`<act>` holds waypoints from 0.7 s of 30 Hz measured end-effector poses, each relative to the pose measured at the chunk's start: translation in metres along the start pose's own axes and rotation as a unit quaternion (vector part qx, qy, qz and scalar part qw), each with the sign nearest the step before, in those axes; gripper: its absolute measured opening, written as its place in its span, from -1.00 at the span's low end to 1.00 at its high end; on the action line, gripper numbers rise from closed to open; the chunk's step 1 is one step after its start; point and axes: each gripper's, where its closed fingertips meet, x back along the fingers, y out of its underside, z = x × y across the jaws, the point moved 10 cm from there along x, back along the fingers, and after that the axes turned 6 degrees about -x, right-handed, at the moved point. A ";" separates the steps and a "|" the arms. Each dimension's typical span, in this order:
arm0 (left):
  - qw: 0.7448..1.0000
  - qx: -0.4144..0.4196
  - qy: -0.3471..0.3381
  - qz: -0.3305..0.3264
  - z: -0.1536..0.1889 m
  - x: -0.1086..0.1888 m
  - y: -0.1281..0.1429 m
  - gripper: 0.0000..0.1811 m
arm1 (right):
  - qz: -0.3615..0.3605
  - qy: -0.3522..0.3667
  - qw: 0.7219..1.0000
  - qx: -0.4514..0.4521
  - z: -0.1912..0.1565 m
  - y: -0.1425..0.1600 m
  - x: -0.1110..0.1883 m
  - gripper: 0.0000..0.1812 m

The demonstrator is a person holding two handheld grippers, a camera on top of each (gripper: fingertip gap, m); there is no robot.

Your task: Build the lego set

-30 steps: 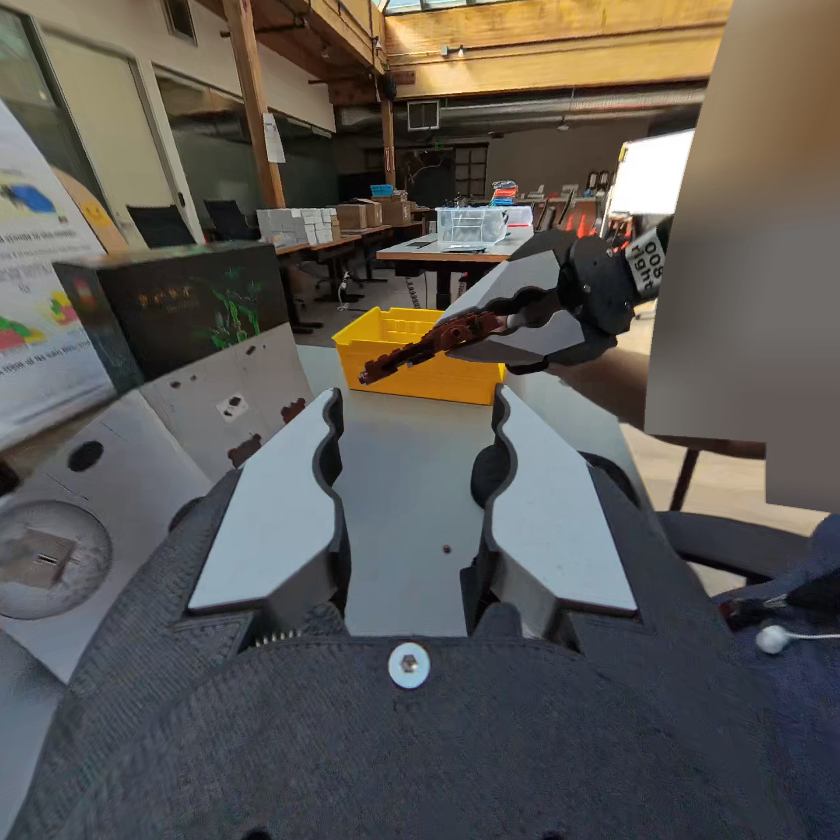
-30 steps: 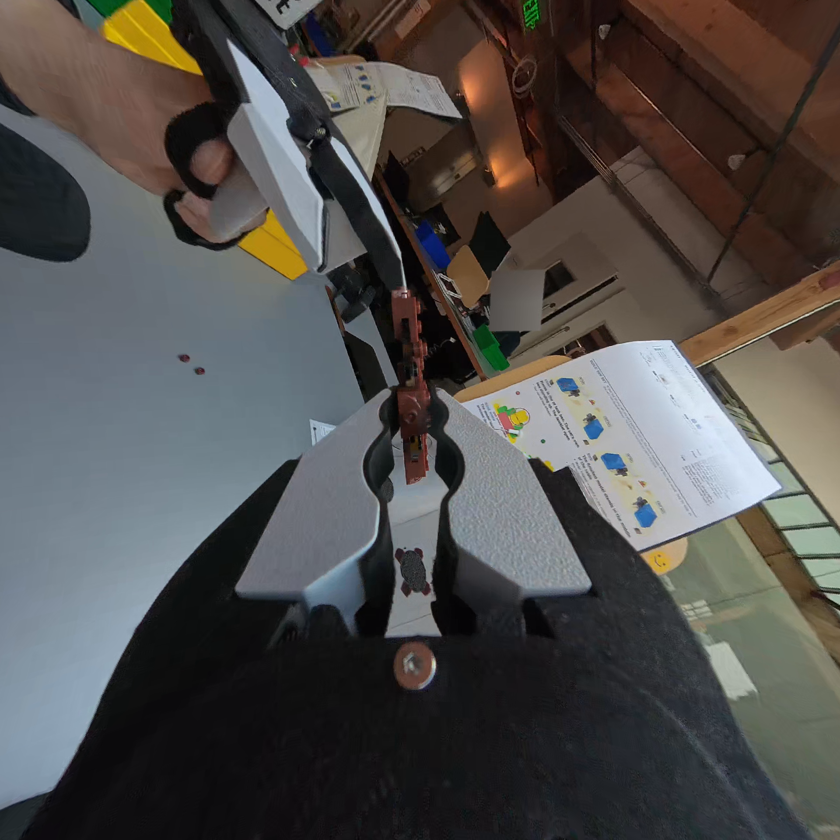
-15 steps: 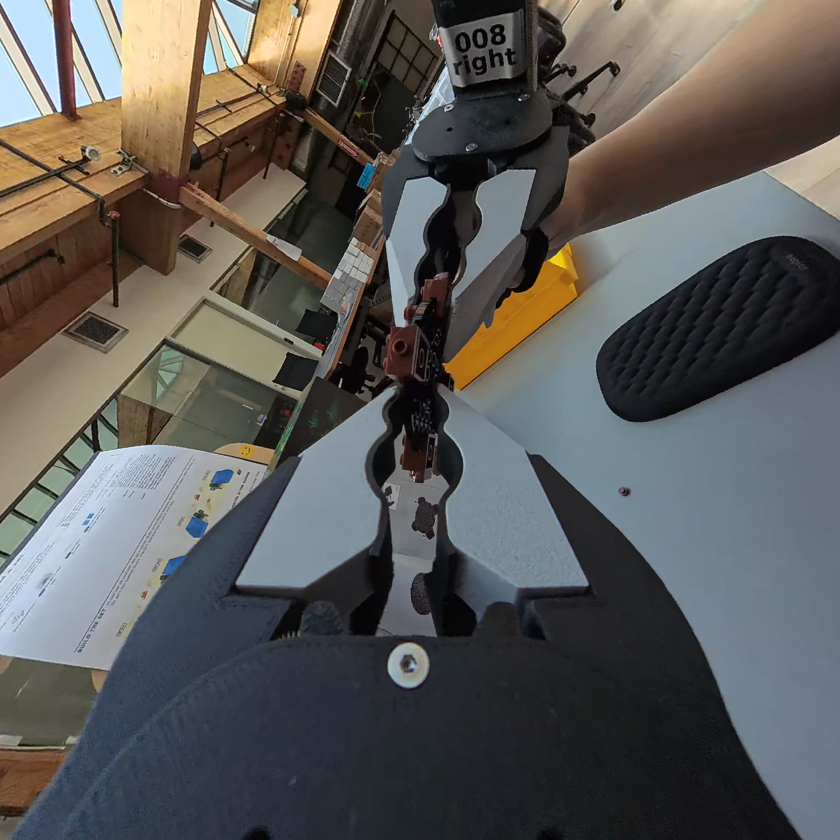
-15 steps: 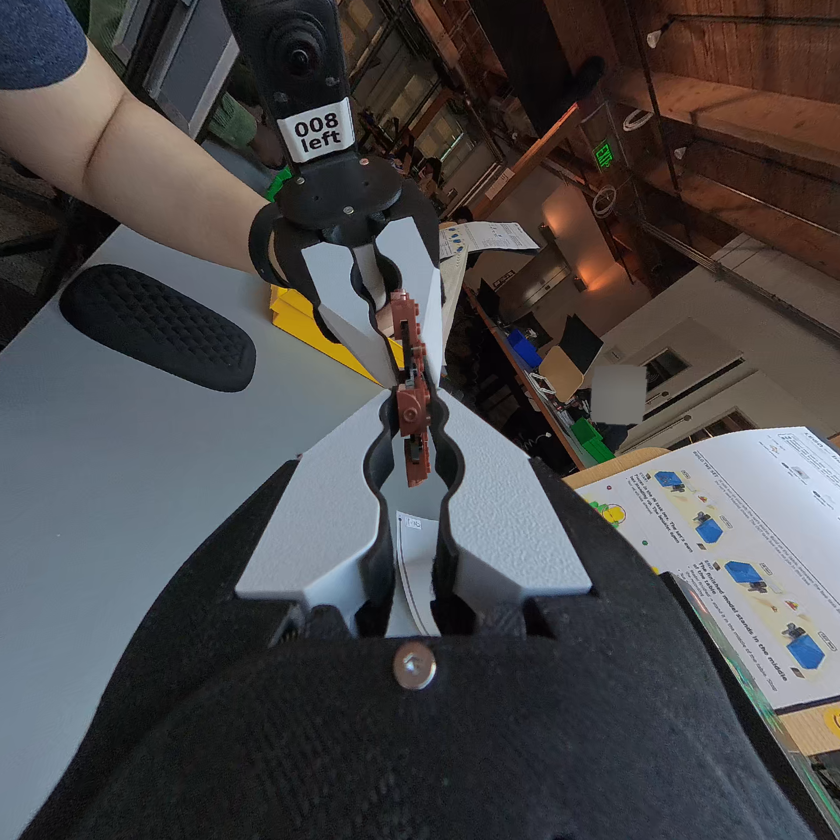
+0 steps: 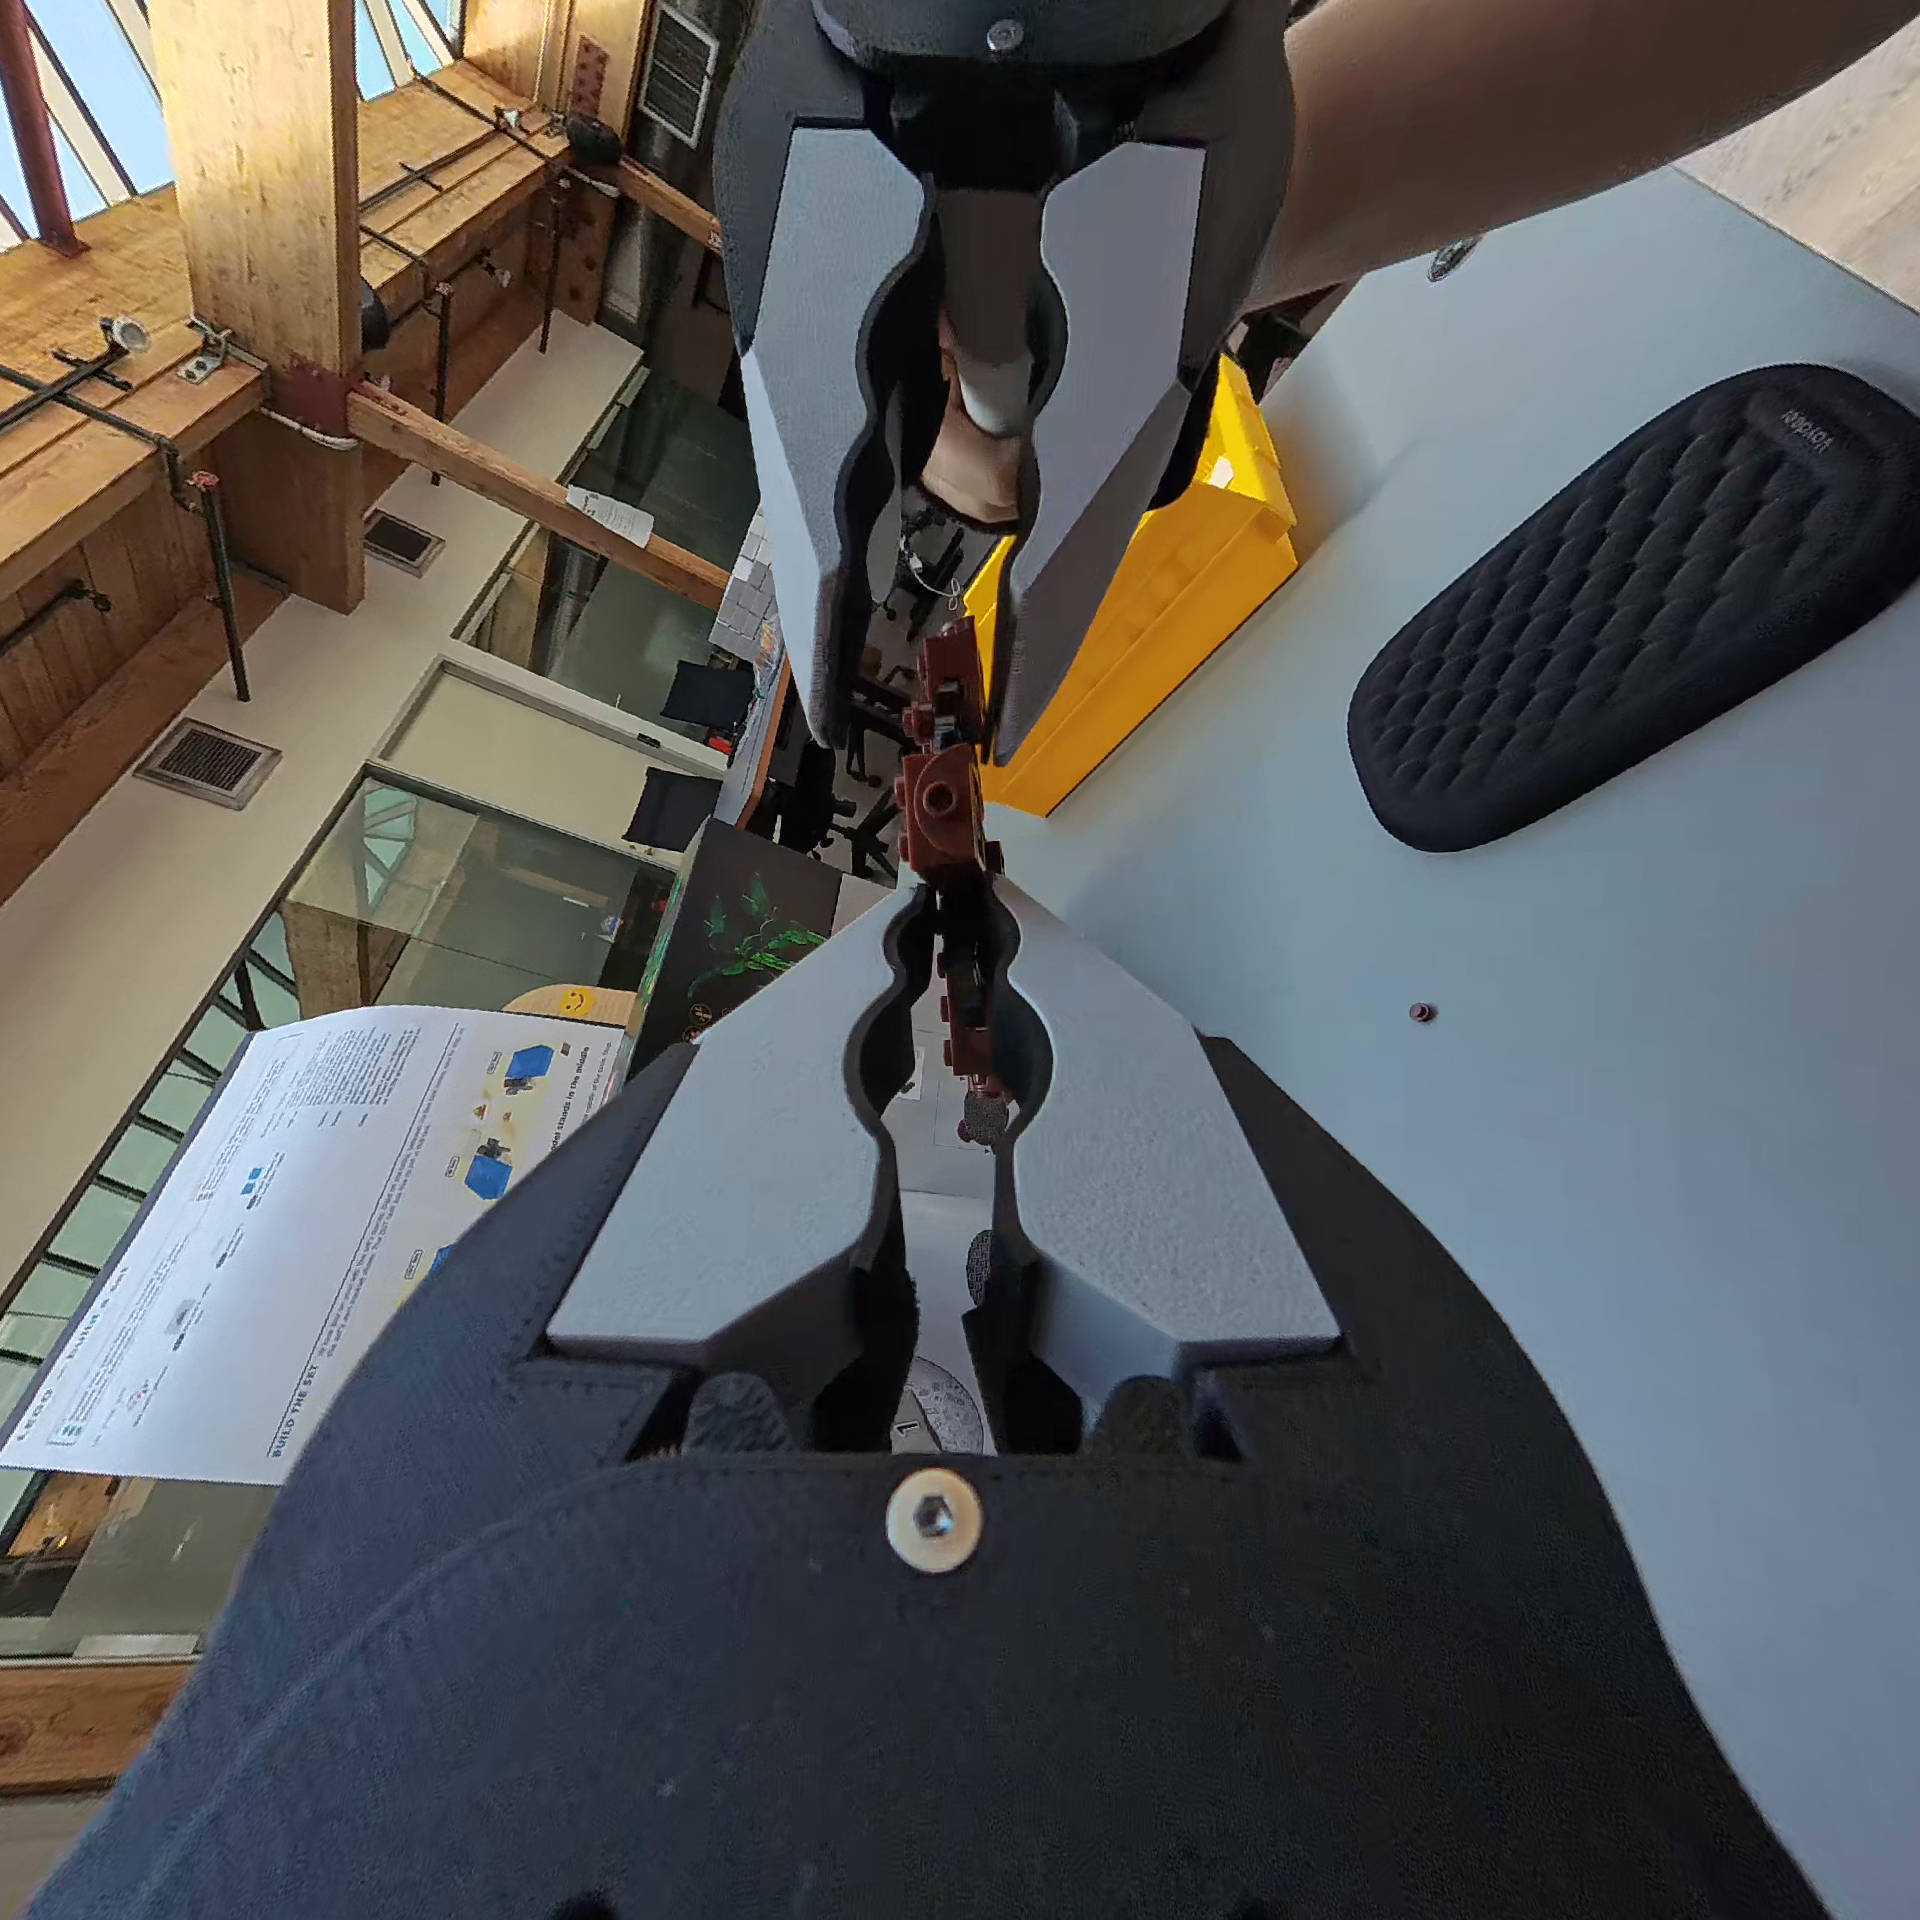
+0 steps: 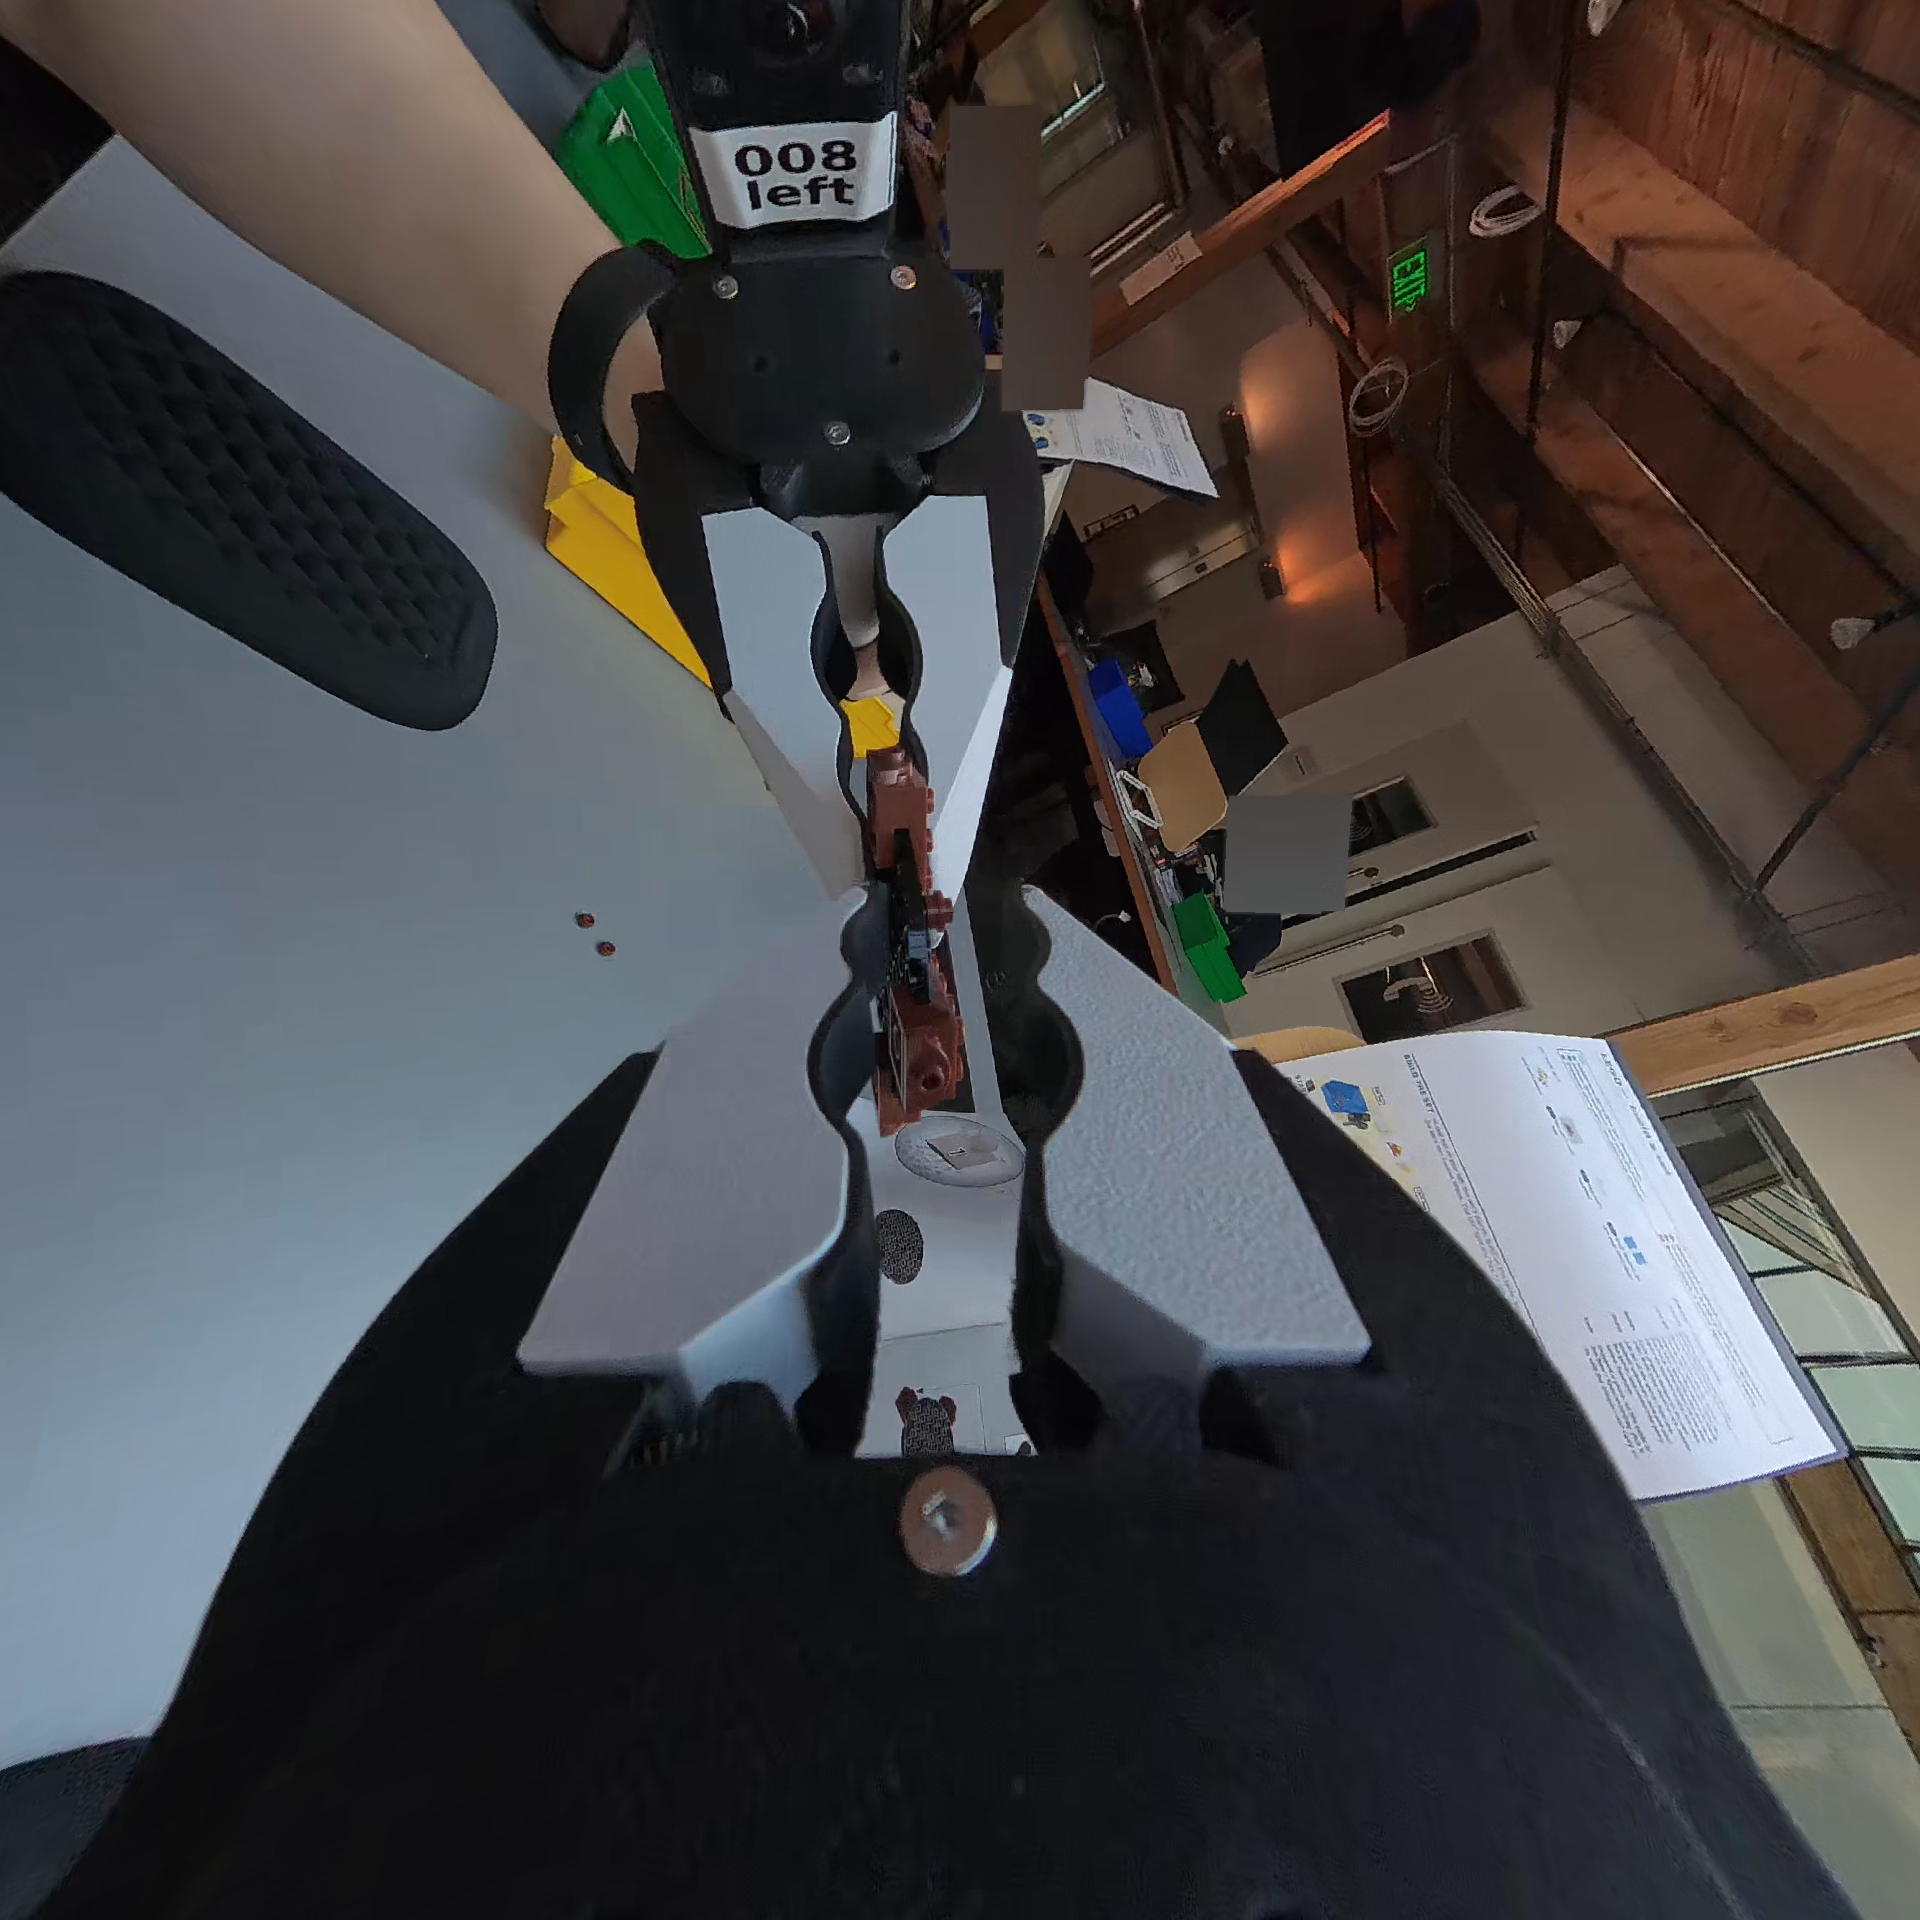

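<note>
Since half a second ago the right gripper's fingers have parted, and the left gripper alone grips the brown lego piece.

Left wrist view: the left gripper (image 5: 951,914) has its fingers nearly closed, pinching the lower end of the lego piece (image 5: 943,821), which is held in the air above the worktop (image 5: 1558,1143). Facing it from above, the right gripper (image 5: 909,727) has its fingers spread apart around the piece's far end; whether one fingertip touches it I cannot tell. A yellow bin (image 5: 1153,613) sits on the worktop behind the right gripper; its contents are hidden. A black pad (image 5: 1631,613) lies to the right, and a small dark stud (image 5: 1421,1012) lies apart from it. An instruction sheet (image 5: 281,1226) stands at the left, beside a dark box (image 5: 748,956).

Right wrist view: the right gripper (image 6: 940,925) has its fingers open, with gaps on both sides of the lego piece (image 6: 914,997). The left gripper (image 6: 894,873) is clamped on the piece's far end. Two small studs (image 6: 594,933) lie on the worktop (image 6: 312,987). The bin (image 6: 603,561) shows behind, its inside unseen.
</note>
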 end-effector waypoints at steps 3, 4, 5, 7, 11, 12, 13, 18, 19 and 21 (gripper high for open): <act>1.000 0.007 0.003 0.003 0.000 0.000 0.000 -0.94 | -0.002 -0.013 1.000 0.001 0.000 -0.002 0.000 -0.88; 1.000 0.009 0.003 0.003 0.000 0.001 0.001 -0.94 | -0.004 -0.014 1.000 0.003 0.000 -0.002 0.000 -0.89; 1.000 0.009 0.004 0.003 0.001 0.001 0.001 -0.95 | -0.006 -0.015 1.000 0.003 -0.001 -0.002 0.000 -0.89; 1.000 0.007 0.005 0.003 0.001 0.000 0.001 -0.94 | -0.009 -0.020 1.000 -0.002 -0.001 -0.003 -0.001 -0.90; 1.000 0.008 0.008 0.002 0.001 0.001 0.001 -0.94 | -0.013 -0.027 1.000 -0.010 -0.001 -0.003 -0.001 -0.92; 1.000 0.007 0.008 0.002 0.001 0.001 0.001 -0.94 | -0.012 -0.030 0.999 -0.014 -0.001 -0.003 -0.001 -0.92; 1.000 0.007 0.009 0.001 0.001 0.001 0.001 -0.94 | -0.013 -0.034 0.999 -0.018 -0.001 -0.003 -0.001 -0.92; 1.000 0.014 0.011 0.003 0.001 0.001 0.000 -0.94 | -0.004 -0.041 0.999 -0.035 -0.001 -0.001 0.000 -0.93; 1.000 0.014 0.011 0.003 0.002 0.001 0.000 -0.94 | -0.003 -0.041 0.999 -0.033 -0.001 -0.001 0.000 -0.93; 1.000 0.015 0.012 0.002 0.002 0.000 0.000 -0.94 | -0.006 -0.041 0.999 -0.029 -0.002 -0.001 0.001 -0.94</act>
